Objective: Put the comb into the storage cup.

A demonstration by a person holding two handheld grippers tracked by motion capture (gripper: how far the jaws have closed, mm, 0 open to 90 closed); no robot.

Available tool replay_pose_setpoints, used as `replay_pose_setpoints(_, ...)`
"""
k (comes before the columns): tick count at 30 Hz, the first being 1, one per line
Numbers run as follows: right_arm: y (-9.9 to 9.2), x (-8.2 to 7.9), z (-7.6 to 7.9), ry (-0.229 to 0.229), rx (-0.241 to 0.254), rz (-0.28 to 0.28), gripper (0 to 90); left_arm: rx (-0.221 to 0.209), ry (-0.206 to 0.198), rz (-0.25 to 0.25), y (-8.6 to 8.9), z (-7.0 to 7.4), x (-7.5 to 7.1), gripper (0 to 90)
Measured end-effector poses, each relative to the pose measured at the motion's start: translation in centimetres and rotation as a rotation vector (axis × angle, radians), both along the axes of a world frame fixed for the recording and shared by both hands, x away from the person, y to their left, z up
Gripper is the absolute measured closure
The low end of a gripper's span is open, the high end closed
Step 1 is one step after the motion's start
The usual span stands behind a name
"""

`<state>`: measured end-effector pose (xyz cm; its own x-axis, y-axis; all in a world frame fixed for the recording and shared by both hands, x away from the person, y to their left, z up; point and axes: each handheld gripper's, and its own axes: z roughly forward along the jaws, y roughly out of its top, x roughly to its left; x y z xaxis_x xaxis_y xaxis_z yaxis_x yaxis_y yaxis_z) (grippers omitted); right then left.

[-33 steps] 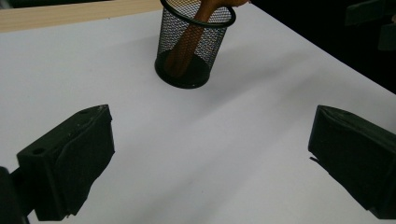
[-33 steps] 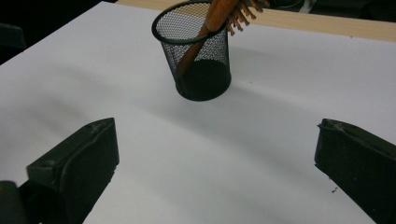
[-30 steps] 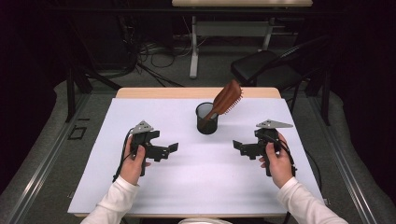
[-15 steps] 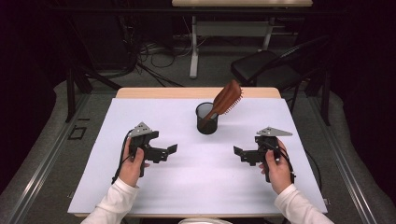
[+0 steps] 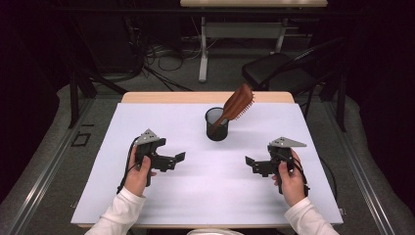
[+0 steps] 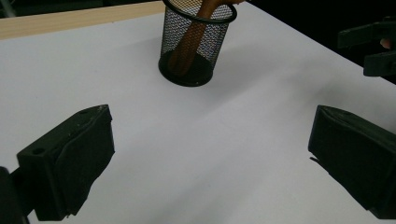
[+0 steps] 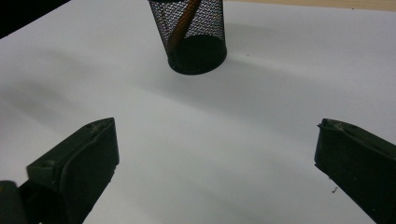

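Observation:
A black mesh cup (image 5: 217, 125) stands upright at the middle back of the white table (image 5: 161, 122). A brown wooden hairbrush (image 5: 238, 103) leans in it, handle down, head tilted up to the right. The cup (image 6: 196, 44) and the handle (image 6: 191, 39) appear ahead in the left gripper view, and the cup (image 7: 194, 39) again in the right gripper view. My left gripper (image 5: 179, 160) is open over the table's left half, nothing between its jaws. My right gripper (image 5: 250, 165) is open over the right half, also holding nothing. Both point inward toward the cup.
A wooden strip (image 5: 161, 97) edges the table's far side. A dark chair (image 5: 279, 71) and a white desk frame (image 5: 235, 34) stand on the floor behind. Cables (image 5: 156, 63) lie on the floor at the back left. The other gripper (image 6: 373, 44) appears at the left gripper view's right edge.
Both grippers have drawn back toward the near edge of the table and slightly lower. The cup and hairbrush have not moved.

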<state>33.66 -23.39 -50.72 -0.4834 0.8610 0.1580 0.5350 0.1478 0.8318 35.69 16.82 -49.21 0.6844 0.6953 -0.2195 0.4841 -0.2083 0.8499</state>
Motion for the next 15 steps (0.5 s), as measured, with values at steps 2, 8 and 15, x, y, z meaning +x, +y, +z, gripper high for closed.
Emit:
replay_pose_setpoints(2,-0.09,0.03,-0.17,0.001,0.003,-0.004,0.0,-0.001,0.000,0.000,0.02,0.01,0.01,0.4)
replay_pose_setpoints(8,-0.36,0.14,-0.40,0.000,0.008,-0.005,0.0,0.001,0.002,0.000,0.08,-0.05,0.05,0.4)
replay_pose_setpoints(15,-0.47,0.10,-0.65,0.004,0.015,-0.004,0.0,-0.001,0.004,0.001,0.09,-0.09,0.06,0.3)
